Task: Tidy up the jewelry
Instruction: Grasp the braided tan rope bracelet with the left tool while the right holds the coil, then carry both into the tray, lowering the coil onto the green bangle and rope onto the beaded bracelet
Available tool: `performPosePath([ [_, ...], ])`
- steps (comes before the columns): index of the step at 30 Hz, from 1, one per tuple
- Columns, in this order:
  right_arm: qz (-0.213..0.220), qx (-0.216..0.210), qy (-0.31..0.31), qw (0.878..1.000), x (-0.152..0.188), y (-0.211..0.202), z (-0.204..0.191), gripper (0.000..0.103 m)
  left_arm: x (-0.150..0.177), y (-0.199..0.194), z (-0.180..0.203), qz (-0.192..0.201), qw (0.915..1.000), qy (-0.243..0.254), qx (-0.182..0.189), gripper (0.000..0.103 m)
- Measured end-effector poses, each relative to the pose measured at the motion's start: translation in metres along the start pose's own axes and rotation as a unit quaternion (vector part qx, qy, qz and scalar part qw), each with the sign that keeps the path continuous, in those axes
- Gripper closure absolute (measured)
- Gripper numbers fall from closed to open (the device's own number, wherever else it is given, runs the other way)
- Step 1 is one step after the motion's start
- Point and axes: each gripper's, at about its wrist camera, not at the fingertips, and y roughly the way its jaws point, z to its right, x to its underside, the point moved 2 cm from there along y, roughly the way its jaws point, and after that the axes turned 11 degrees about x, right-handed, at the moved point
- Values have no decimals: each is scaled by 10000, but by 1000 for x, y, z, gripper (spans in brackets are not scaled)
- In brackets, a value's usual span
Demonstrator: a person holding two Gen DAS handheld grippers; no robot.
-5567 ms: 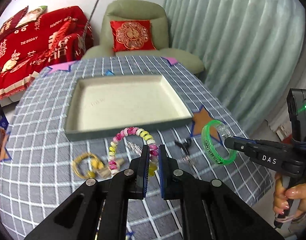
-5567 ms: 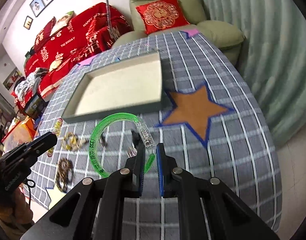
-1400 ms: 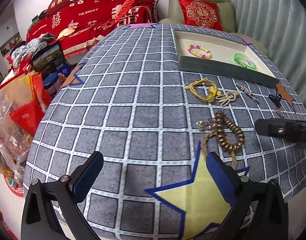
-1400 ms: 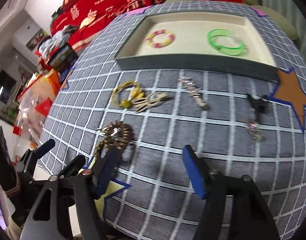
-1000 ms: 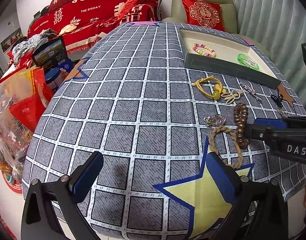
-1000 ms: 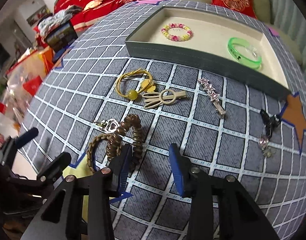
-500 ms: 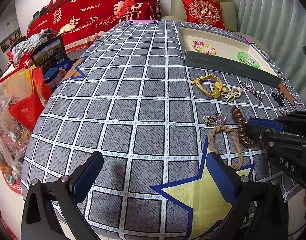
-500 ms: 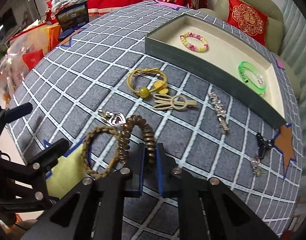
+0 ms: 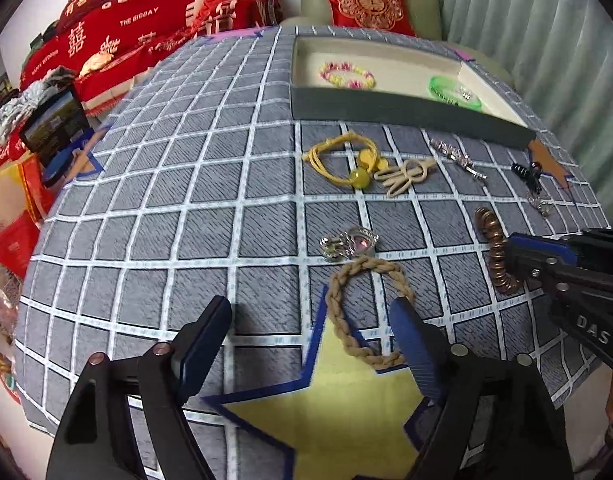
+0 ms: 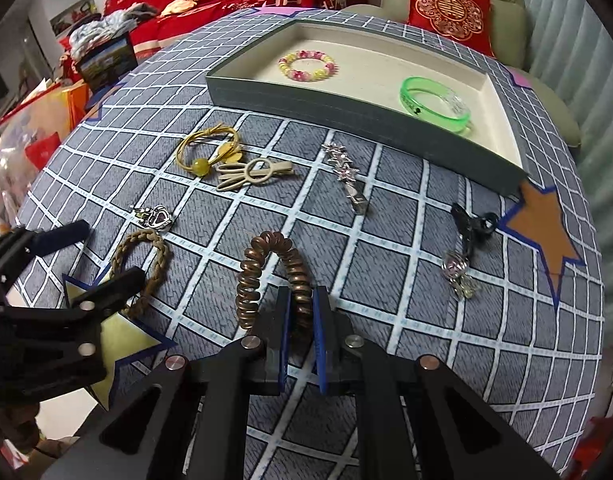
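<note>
The counter (image 10: 406,240) holds a far tray (image 10: 346,116). The left gripper (image 9: 310,332) reaches low, wide open, holding nothing, around the braided bracelet (image 9: 366,304). The right gripper (image 10: 300,320) points forward and pinches the brown coil bracelet (image 10: 266,272) near the front edge.
</note>
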Motion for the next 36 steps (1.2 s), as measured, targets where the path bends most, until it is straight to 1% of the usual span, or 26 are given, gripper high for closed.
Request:
performPosePath([
  [1,7,-16,24,10000,1,0,2,92,0,0,2,9,10000,32,19,19],
  [2,13,-30,47,10000,2,-1,2,92,-1,0,4,1,10000,55,37,21],
  [3,15,-44,67,10000,2,-1,3,92,0,-1,6,2,10000,80,50,27],
  [4,15,-58,93,9999,3,-1,4,92,0,-2,8,7,9999,138,84,37],
  [5,14,-87,144,9999,4,-1,6,92,-1,-2,12,1,9997,217,132,43],
  [6,11,-115,189,9998,5,-2,8,92,-1,-3,15,-4,9995,278,170,61],
  [7,7,-145,238,9996,6,-2,10,92,-1,-3,19,-14,9992,330,234,81],
  [8,2,-179,304,9994,7,-3,14,92,-2,-2,21,-33,9990,341,290,87],
  [9,5,-197,345,9992,8,-4,15,92,-2,-3,20,-24,9990,304,336,87],
  [11,22,-226,425,9988,10,-7,21,92,-3,-5,17,19,9981,107,604,87],
  [14,58,-266,554,9981,12,-13,31,92,-3,-15,12,218,9957,-93,890,87],
  [22,139,-469,944,9943,9,-24,52,91,-13,-38,9,502,9927,-267,1060,87],
  [30,371,-475,1183,9911,-5,-41,73,91,-38,-59,20,818,9903,-49,1121,87],
  [36,538,-402,1348,9886,-27,-47,95,91,-68,-68,26,1064,9879,120,1124,87],
])
